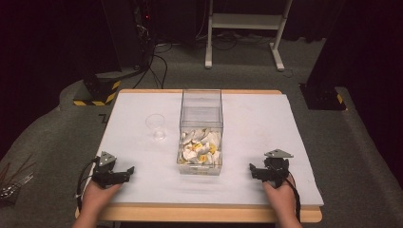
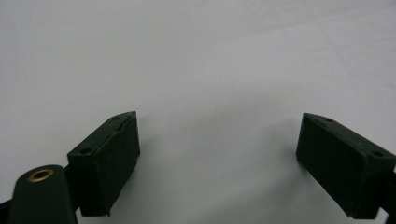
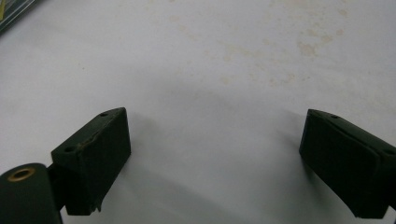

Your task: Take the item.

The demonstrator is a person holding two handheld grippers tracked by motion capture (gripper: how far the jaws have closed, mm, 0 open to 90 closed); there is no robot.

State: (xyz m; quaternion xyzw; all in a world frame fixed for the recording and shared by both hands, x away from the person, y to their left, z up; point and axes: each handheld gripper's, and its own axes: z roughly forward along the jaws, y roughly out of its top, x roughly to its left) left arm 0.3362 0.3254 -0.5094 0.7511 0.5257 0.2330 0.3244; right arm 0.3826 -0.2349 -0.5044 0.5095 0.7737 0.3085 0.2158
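Both tools idle at the near edge of the table (image 1: 266, 118), well apart from everything. Left tool (image 1: 129, 170) at near left, jaws spread wide with bare white surface between them, gripping nothing; same wide gap seen in the left gripper view (image 2: 217, 154). Right tool (image 1: 253, 169) at near right, likewise spread and empty, with only faintly stained tabletop between its jaws in the right gripper view (image 3: 215, 158).

Nearest things to work with: a clear box (image 1: 201, 130) at mid-table, between the two tools but farther off, its near end holding a heap of white and yellow pieces (image 1: 200, 148), too small to identify. Just left of the box, standing apart from it, a small clear cup (image 1: 156, 126), upright and seemingly empty.

Likely trouble from here:
- Cup light and transparent, rim hard to judge; easily tipped or skated away by a jaw arriving off-centre or closing on one wall only.
- Crushing or ovalling of the thin cup under a hard squeeze, then a pop-out.
- Box walls tall and narrow; a tool dropping in at an angle apt to catch the rim and drag or tilt the whole box.
- Pieces loosely heaped; a shallow pinch liable to slip, scattering bits over the table.
- Both tools converging toward the centre at once, risking a clash above the box.
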